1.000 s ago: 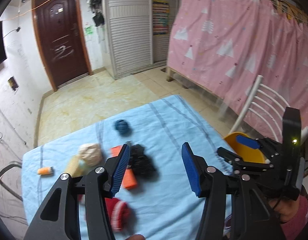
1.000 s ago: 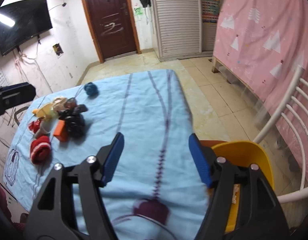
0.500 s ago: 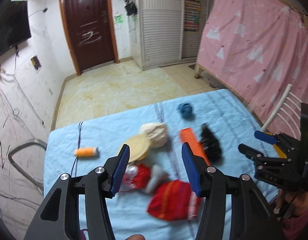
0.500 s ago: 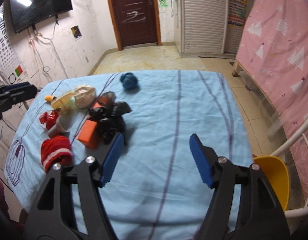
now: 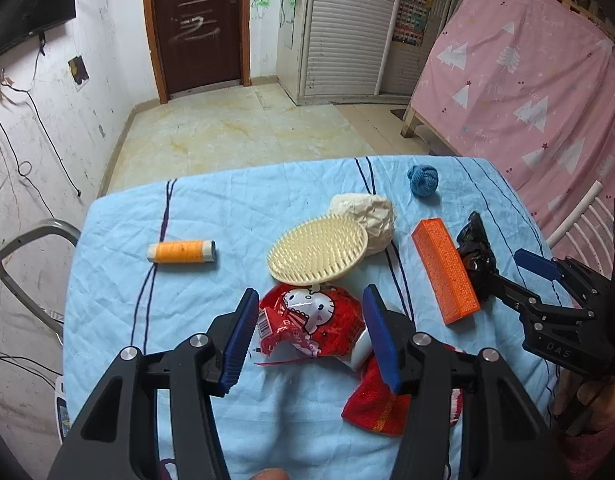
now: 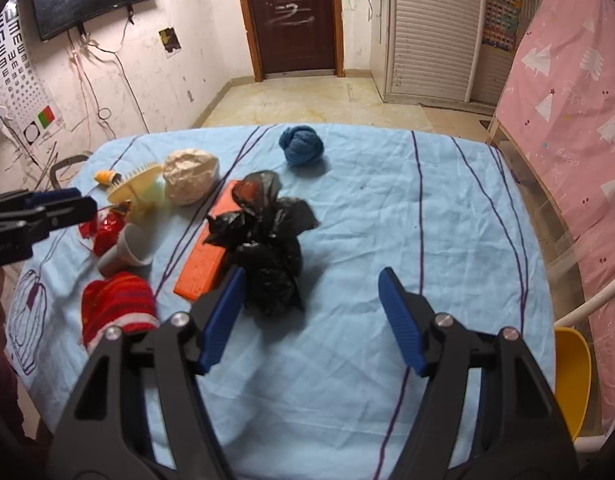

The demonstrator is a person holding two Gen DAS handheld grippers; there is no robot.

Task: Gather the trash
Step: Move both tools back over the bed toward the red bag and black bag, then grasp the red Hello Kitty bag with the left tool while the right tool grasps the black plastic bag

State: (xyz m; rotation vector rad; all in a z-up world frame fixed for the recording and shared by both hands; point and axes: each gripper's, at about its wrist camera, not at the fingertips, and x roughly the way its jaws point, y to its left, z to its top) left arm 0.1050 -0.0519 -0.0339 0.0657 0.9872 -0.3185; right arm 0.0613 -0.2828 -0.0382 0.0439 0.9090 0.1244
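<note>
On the blue-clothed table (image 5: 211,200) lie a red Hello Kitty wrapper (image 5: 311,324), a crumpled beige paper ball (image 5: 371,216) and a crumpled black plastic bag (image 6: 267,248). My left gripper (image 5: 307,340) is open, just above the red wrapper, its blue pads on either side. My right gripper (image 6: 311,316) is open and empty, its left pad close beside the black bag. The bag also shows in the left wrist view (image 5: 475,252), the wrapper in the right wrist view (image 6: 107,228). A white paper cup (image 6: 125,248) lies by the wrapper.
Also on the cloth: a cream hairbrush (image 5: 319,256), an orange block (image 5: 443,272), an orange tube (image 5: 181,252), a blue yarn ball (image 5: 423,180), a red knitted hat (image 6: 115,308). A yellow chair (image 6: 571,376) stands at the right edge, a pink curtain (image 5: 527,80) behind.
Both grippers have swung left and lowered toward the pile. The left one now hovers over the red wrapper; the right one has come up beside the black bag.
</note>
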